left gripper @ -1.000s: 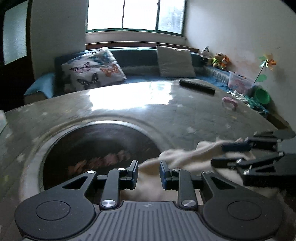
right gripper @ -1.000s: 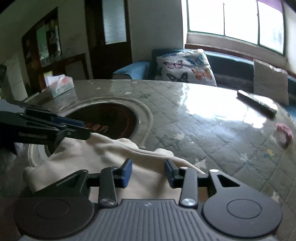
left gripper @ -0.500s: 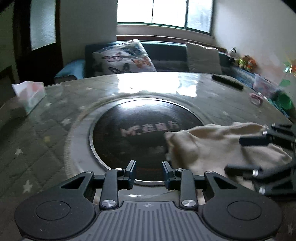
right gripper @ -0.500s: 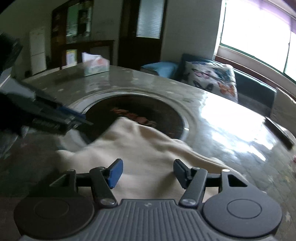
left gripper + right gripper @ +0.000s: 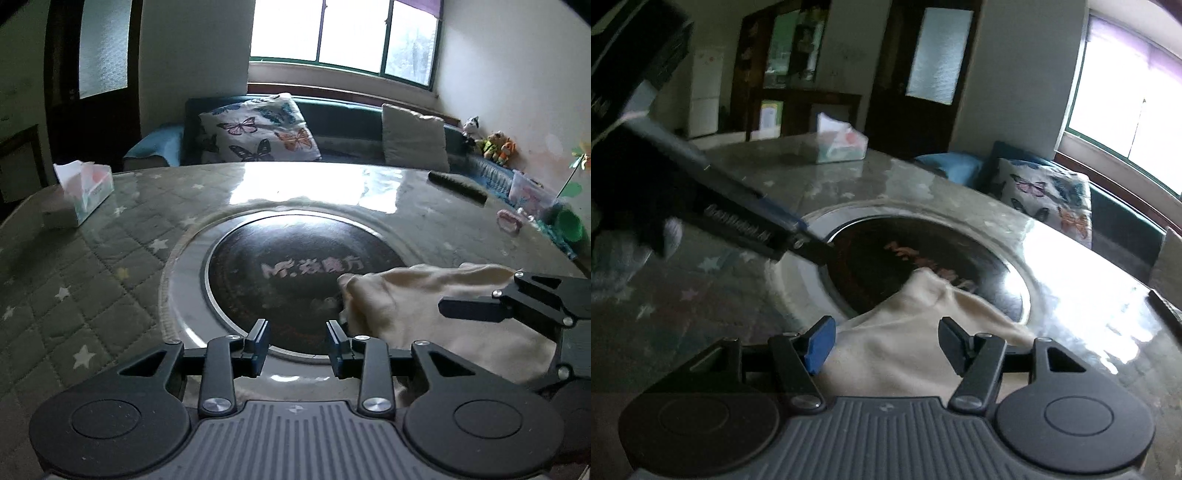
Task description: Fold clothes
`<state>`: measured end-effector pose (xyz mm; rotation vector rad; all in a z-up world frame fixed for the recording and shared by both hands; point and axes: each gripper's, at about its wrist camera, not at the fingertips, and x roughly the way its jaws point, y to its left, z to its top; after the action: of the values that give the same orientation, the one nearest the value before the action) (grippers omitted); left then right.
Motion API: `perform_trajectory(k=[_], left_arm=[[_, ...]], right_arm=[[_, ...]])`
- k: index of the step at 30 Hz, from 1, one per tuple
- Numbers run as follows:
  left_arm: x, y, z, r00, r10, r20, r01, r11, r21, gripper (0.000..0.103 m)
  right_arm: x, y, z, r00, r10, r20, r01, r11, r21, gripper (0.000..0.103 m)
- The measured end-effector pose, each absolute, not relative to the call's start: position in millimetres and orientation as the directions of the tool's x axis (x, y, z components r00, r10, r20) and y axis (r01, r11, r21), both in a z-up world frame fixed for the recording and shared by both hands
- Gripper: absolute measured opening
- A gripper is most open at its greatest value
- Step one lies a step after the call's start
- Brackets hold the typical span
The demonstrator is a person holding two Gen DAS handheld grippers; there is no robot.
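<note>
The cream cloth point(image 5: 908, 343) lay bunched on the desk point(image 5: 110, 280), one corner over the dark disc point(image 5: 295, 280). Both tongs, left point(image 5: 297, 341) and right point(image 5: 886, 345), gaped empty, the right over the cloth, probably placed to pick an edge.

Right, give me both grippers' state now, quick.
Left gripper: open, holding nothing, beside the cream garment.
Right gripper: open, over the garment, not gripping it.

The quilted table point(image 5: 92, 295) lies bare around the dark round inset point(image 5: 280, 280). A tissue box point(image 5: 86, 192) stands far left; a remote point(image 5: 458, 186) and pink item point(image 5: 509, 221) lie far right
</note>
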<state>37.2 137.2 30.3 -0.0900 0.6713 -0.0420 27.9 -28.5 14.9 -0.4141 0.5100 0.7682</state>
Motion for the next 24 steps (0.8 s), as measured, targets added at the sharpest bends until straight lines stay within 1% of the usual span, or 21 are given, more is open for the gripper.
perform_trajectory(k=[4,7,12,21,24], left_arm=[[51,123,30,0.786,-0.094,-0.611,0.033,0.993,-0.110,0.047],[68,110,23,0.780,-0.097,-0.618,0.043,0.994,-0.101,0.047],[91,96,9,0.761,-0.086,-0.643,0.046,0.996,-0.080,0.046],[105,93,-3,0.747,-0.040,-0.663,0.026,0.999,-0.031,0.046],[105,95,0,0.751,-0.038,-0.659,0.023,0.999,-0.031,0.047]], right_arm=[[42,-50,22,0.634,0.514,-0.577,-0.692,0.710,-0.128,0.067],[50,-71,22,0.657,0.479,-0.582,-0.648,0.753,-0.112,0.067],[67,-113,17,0.676,0.435,-0.595,-0.565,0.824,-0.040,0.067],[103,-180,4,0.688,0.353,-0.634,-0.399,0.914,0.075,0.067],[107,-196,5,0.688,0.370,-0.625,-0.382,0.916,0.122,0.067]])
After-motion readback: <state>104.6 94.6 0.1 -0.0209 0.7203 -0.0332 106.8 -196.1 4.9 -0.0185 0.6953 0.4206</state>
